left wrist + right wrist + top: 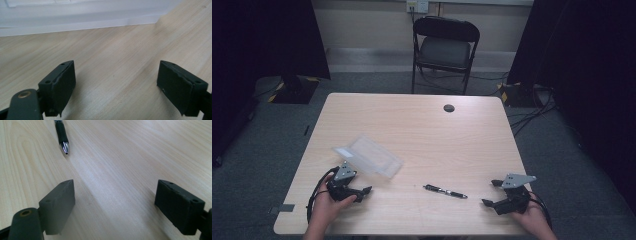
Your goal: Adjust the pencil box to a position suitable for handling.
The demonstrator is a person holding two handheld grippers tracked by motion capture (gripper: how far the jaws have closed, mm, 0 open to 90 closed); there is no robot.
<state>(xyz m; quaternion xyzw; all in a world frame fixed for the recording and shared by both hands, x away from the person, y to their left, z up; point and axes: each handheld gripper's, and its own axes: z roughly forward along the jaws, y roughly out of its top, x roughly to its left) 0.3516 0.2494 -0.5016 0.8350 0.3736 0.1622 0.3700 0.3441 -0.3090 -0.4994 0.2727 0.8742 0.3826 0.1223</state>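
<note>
A black pen (445,191) with a silver tip lies on the wooden table (422,130) near the front edge, between my two grippers. Its tip end (64,146) shows at the top left of the right gripper view, pointing toward the jaws. A clear plastic case (368,155) lies at the left of the table, and its pale edge (75,12) runs across the top of the left gripper view. My left gripper (364,194) rests just in front of the case, open and empty. My right gripper (492,192) rests at the front right, open and empty, to the right of the pen.
A black folding chair (444,47) stands beyond the far edge of the table. A round cable hole (449,108) sits near the far edge. Cables (532,112) lie on the floor at the right, and dark curtains hang on both sides.
</note>
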